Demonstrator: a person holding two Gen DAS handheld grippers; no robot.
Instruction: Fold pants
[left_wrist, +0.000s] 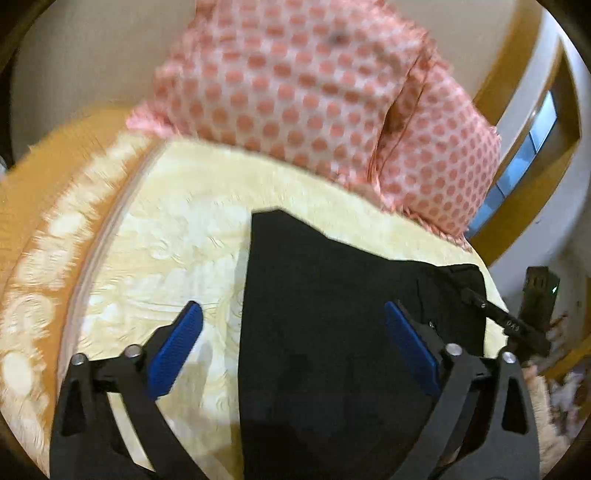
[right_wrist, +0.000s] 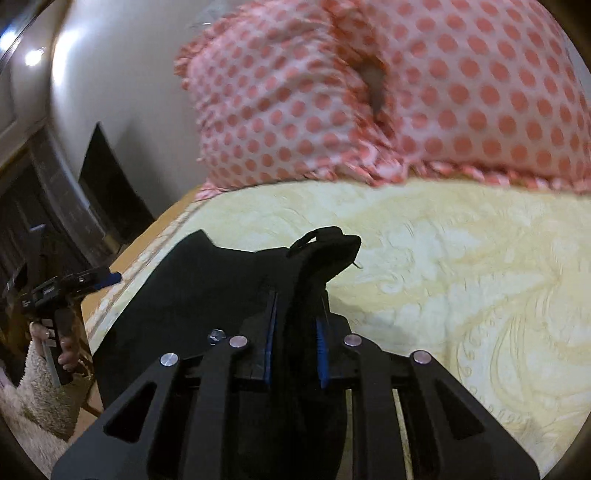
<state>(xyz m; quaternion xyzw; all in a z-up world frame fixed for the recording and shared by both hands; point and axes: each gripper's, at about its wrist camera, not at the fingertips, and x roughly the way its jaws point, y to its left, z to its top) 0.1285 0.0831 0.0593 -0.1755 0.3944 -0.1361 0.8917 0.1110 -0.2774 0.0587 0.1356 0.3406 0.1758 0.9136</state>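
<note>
The black pants (left_wrist: 332, 332) lie on a cream bedspread (left_wrist: 177, 229), folded or bunched into a dark slab whose long axis runs from the near edge of the bed toward the far, spotted pink pillows (left_wrist: 314, 92). In the right wrist view the same pants (right_wrist: 207, 288) reach from the near left of the bed up to a raised hump of cloth at the far end.

The right gripper (right_wrist: 295, 354) is clamped on the pants: its blue pads (right_wrist: 270, 332) stand close together with a ridge of black cloth pinched between them, and the cloth beyond the fingertips is lifted off the bedspread (right_wrist: 461, 277). The left gripper (left_wrist: 293, 332) has its fingers (left_wrist: 177, 350) spread wide and holds nothing; one pad is over the bedspread, the other over the pants, so the pants' left edge lies between the jaws. Whether it touches the cloth cannot be told through the motion blur.

The right gripper is thus the one in contact, at the right side of the pants. Any fold probably turns on carrying that held part across the long axis, or along it, while the left gripper comes down on the free edge.
</note>
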